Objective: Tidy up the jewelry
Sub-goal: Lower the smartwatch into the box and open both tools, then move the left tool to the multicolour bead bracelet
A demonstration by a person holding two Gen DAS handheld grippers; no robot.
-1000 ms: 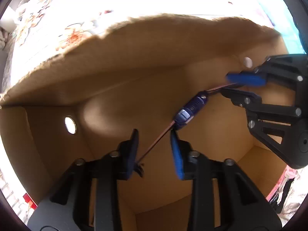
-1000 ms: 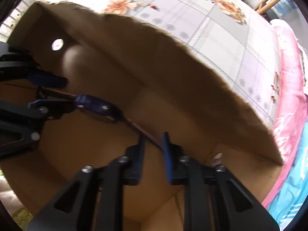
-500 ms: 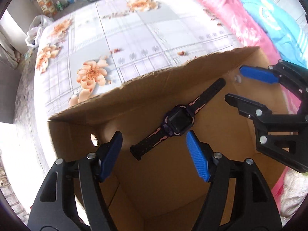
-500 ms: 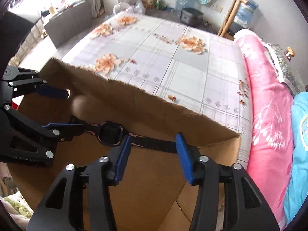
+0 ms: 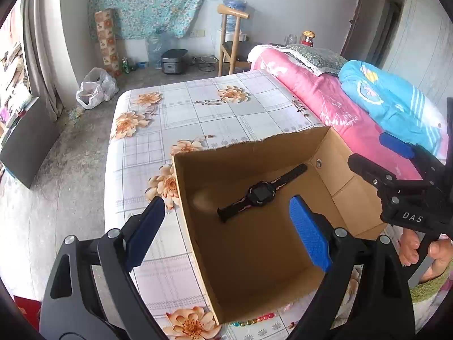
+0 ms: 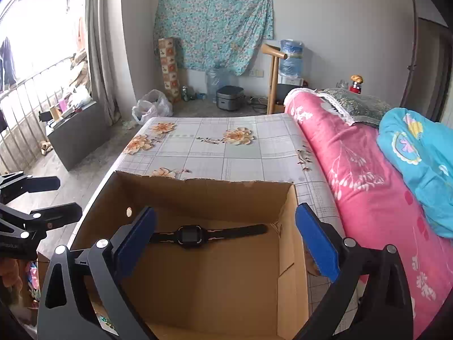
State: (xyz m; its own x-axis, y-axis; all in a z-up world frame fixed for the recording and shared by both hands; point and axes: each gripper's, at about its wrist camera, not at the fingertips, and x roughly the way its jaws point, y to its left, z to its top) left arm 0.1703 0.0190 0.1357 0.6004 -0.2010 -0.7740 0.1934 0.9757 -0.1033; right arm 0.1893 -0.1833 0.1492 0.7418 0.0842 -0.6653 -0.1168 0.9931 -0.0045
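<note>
The watch (image 5: 260,194) lies flat on the floor of the cardboard box (image 5: 254,255), strap stretched out straight, face up. It sits close to the far wall of the box, with one strap end pointing toward the corner that carries a small round hole (image 5: 319,163). Nothing touches the watch.

The left gripper (image 5: 226,229) hovers above the box with its blue pads (image 5: 310,233) spread wide apart; its jaws have just been opening and nothing is between them. One pad is over the box interior, the other outside the left wall, over the tablecloth (image 5: 175,119).

The right gripper (image 6: 225,240) also stands released, its jaws having just opened wide, with nothing gripped. In its own view, the watch shows below and between its pads (image 6: 317,243).

The box rests on the near part of the flowered tablecloth. A string of coloured beads (image 5: 252,320) lies on the tablecloth just outside the near wall of the box. A pink quilt (image 6: 354,175) borders the right edge of the surface.
</note>
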